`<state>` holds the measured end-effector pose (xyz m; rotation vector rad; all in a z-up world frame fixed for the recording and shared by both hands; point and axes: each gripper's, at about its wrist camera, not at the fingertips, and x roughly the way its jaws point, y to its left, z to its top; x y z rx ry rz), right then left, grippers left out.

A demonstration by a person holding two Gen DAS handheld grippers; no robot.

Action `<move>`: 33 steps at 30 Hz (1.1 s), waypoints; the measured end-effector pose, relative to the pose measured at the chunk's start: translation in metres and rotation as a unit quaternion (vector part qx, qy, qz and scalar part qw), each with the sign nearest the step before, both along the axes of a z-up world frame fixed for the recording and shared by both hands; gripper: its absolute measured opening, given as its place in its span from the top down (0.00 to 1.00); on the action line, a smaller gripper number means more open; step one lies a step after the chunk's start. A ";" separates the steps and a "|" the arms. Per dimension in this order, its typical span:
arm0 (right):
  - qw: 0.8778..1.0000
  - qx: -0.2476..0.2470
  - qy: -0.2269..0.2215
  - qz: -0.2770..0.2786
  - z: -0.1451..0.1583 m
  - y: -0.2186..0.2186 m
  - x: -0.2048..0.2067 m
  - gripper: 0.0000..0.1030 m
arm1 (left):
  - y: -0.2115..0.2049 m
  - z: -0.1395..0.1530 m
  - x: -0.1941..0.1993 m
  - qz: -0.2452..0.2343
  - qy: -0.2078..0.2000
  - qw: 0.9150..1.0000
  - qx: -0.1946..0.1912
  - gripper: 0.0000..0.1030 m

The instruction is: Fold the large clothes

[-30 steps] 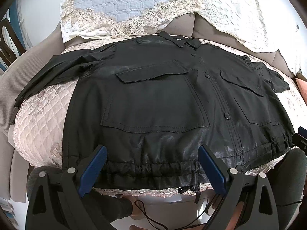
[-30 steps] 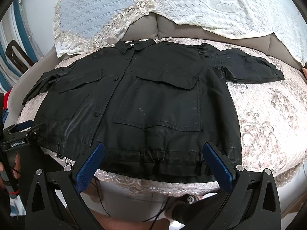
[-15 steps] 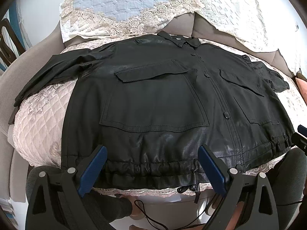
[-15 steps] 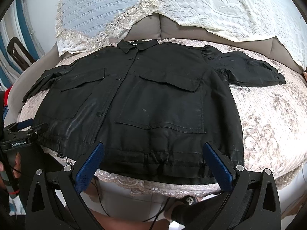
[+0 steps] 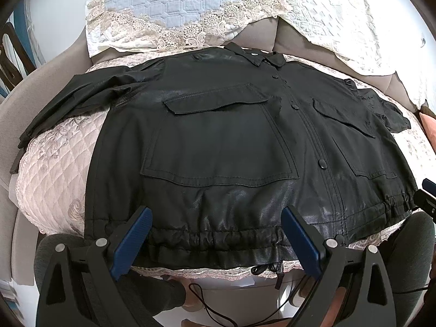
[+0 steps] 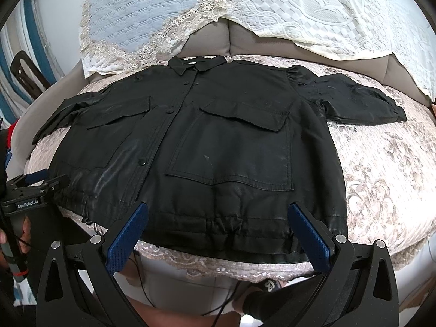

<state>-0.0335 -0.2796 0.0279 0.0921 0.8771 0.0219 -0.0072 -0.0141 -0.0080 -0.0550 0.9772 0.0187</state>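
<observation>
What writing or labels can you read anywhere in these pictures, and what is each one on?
"GenRobot.AI": white letters on the black body of the left gripper, seen at the left edge of the right wrist view.
The small white tag inside the collar of the black jacket is too small to read.
Nothing else is readable.
</observation>
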 end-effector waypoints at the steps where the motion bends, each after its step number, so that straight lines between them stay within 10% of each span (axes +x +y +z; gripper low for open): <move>1: 1.000 0.000 0.000 0.000 0.000 0.000 0.000 0.01 | 0.000 0.000 0.000 0.000 0.000 1.000 0.000 0.06; 33: 1.000 0.000 -0.006 0.001 0.001 0.001 -0.001 0.01 | 0.001 0.000 0.000 0.001 -0.001 1.000 -0.002 0.06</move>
